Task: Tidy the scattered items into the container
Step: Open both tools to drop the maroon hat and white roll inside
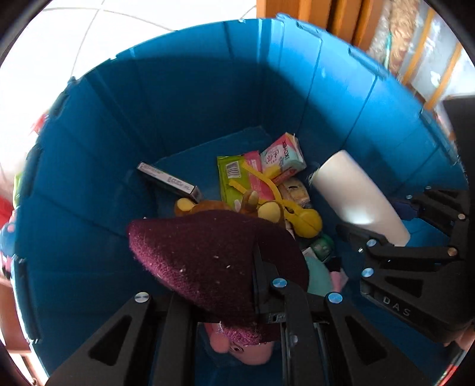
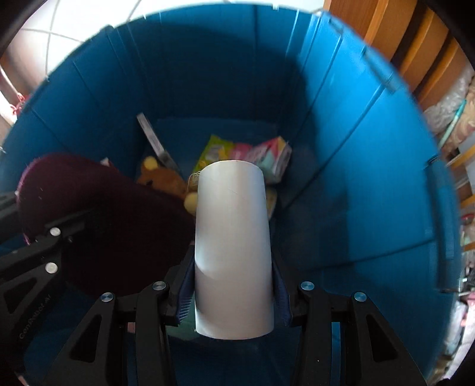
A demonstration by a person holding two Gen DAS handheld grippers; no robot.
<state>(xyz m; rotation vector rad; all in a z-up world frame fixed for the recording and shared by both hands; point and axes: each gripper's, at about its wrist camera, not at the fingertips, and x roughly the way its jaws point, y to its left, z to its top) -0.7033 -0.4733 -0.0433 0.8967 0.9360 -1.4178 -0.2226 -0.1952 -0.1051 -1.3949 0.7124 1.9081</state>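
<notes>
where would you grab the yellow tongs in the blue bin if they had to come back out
Take the yellow tongs by their thin arms, coming straight down from above. They lie flat on the packets, arms exposed, while the round hinge end sits low beside the plush toy, crowded in.

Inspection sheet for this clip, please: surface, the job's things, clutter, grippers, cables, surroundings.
Surface: blue bin, deep, floor partly covered.
Job's things: maroon knitted hat and white cylinder, both held over the bin.
Clutter: in the bin lie a dark box, green packet, pink carton, brown plush toy, yellow clip.
Grippers: left gripper shut on the hat; right gripper shut on the cylinder.
Cables: nothing seen.
Surroundings: pale tiled floor, wooden furniture.
</notes>
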